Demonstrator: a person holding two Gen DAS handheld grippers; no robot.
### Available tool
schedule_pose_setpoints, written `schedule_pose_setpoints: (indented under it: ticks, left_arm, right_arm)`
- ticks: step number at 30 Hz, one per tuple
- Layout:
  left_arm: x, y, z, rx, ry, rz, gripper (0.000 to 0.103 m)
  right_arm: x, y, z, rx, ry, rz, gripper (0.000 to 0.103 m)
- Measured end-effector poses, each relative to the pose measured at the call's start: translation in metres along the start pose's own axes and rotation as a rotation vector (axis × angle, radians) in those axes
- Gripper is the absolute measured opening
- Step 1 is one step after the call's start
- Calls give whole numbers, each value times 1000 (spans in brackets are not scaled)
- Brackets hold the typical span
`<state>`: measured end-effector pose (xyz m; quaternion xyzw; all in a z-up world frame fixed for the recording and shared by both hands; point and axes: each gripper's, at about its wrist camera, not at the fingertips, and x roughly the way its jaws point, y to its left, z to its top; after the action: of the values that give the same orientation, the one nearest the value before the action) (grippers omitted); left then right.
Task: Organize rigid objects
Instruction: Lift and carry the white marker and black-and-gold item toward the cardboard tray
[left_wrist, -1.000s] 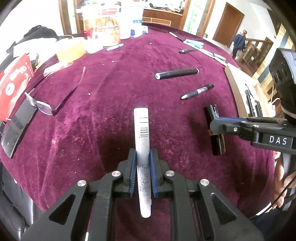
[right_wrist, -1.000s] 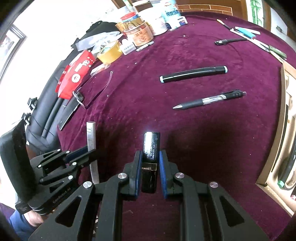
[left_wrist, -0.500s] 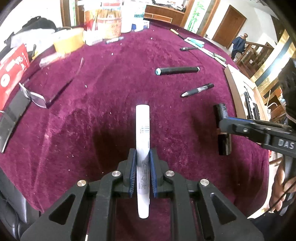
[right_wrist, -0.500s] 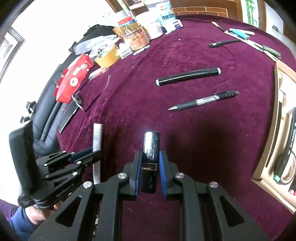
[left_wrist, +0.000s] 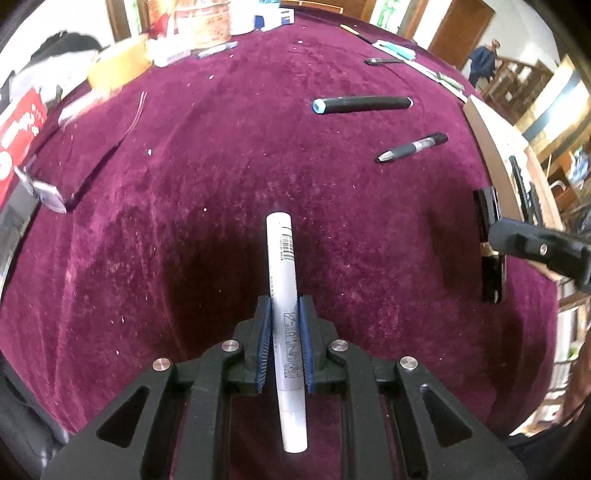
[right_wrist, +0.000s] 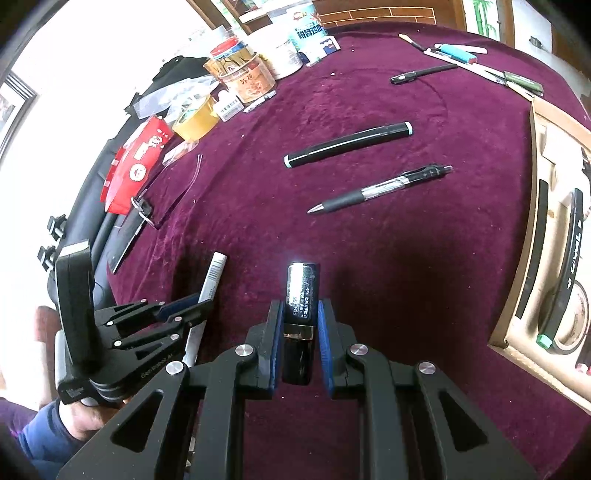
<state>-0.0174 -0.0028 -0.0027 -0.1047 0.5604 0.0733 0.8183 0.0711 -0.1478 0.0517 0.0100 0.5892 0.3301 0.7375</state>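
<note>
The left claw (left_wrist: 284, 325) was clamped on a white marker (left_wrist: 283, 280), its blue pads pressed against the barrel on both sides. The marker's long axis ran straight forward along the fingers, barcoded end pointing away from the camera over the table (left_wrist: 184, 184), the other end sticking back between the claw's arms. It was held above the maroon cloth, casting a dark shadow beneath.

The right claw (right_wrist: 300, 325) gripped a black lighter-like case (right_wrist: 301, 295) with a glossy printed top and a gold band. Its long axis also lay along the fingers, glossy end pointing forward.

On the table ahead, a black marker (right_wrist: 349, 145) with a pale cap end lay roughly crosswise, and just nearer a black pen (right_wrist: 380, 188) lay almost parallel to it, tip toward the left. A wooden tray (right_wrist: 532, 155) sat at the right edge.
</note>
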Motion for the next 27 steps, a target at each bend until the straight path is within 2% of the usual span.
schedule_pose_setpoints:
  ticks: [2, 16, 27]
  left_arm:
    - [-1, -3, -2, 8, -19, 17, 12]
    - [-33, 3, 9, -16, -122, -41, 12]
    - [-48, -5, 8, 1, -151, -64, 12]
  right_arm:
    - [0, 0, 1, 2, -3, 4, 16]
    - [-4, 7, -1, -11, -15, 3, 16]
    - [-6, 5, -5, 3, -20, 4, 16]
